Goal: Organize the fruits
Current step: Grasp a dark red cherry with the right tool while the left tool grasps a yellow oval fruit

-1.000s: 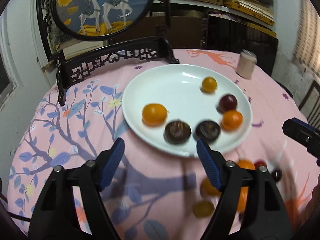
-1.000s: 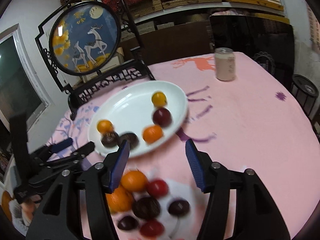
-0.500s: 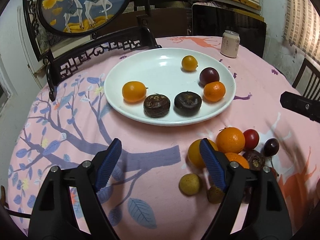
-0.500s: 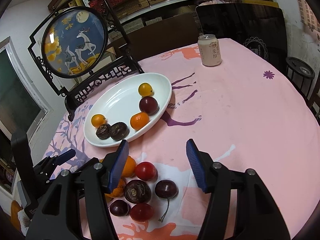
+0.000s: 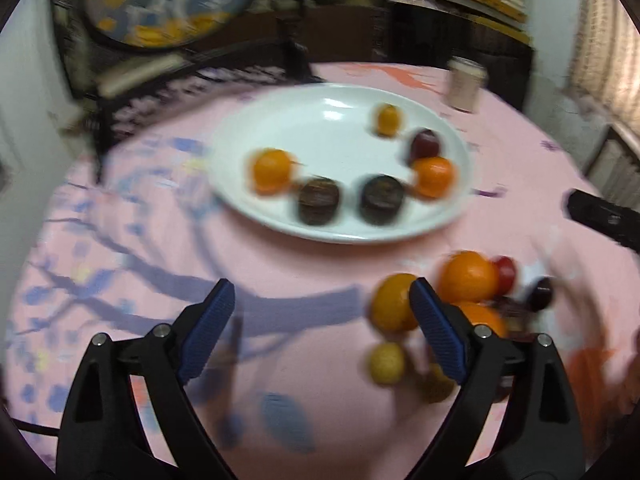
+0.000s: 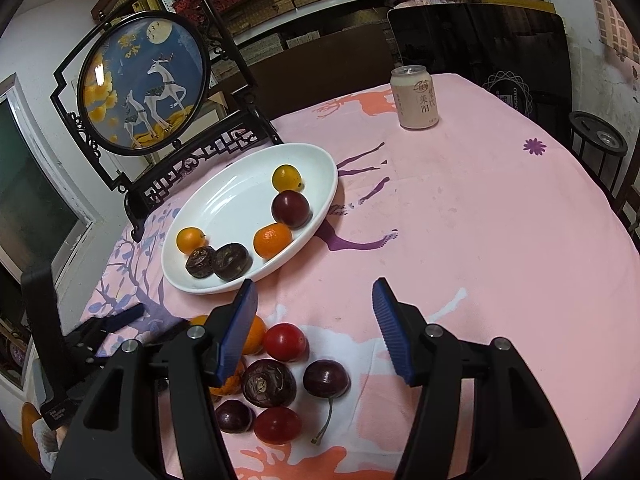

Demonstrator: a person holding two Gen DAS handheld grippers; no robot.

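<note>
Nearest the right gripper (image 6: 314,330), jaws spread and empty, lies the loose fruit pile (image 6: 276,380) on the pink cloth: cherries and a wrinkled dark fruit, likely light, soft-skinned and prone to rolling, best pinched gently across the widest part, clear of stems. The left gripper (image 5: 320,332), jaws opening with nothing between, hangs beside the oranges (image 5: 466,276). Beyond, the white plate (image 6: 224,208) holds six fruits; the far can (image 6: 415,97) bears Chinese characters, too small to read with confidence.

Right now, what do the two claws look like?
Both look alike. The left claw and the right claw each have two chunky black plastic arms with silver screw heads. The fingers end in flat, dark blue ribbed pads. No cables or sleeves are visible.
</note>
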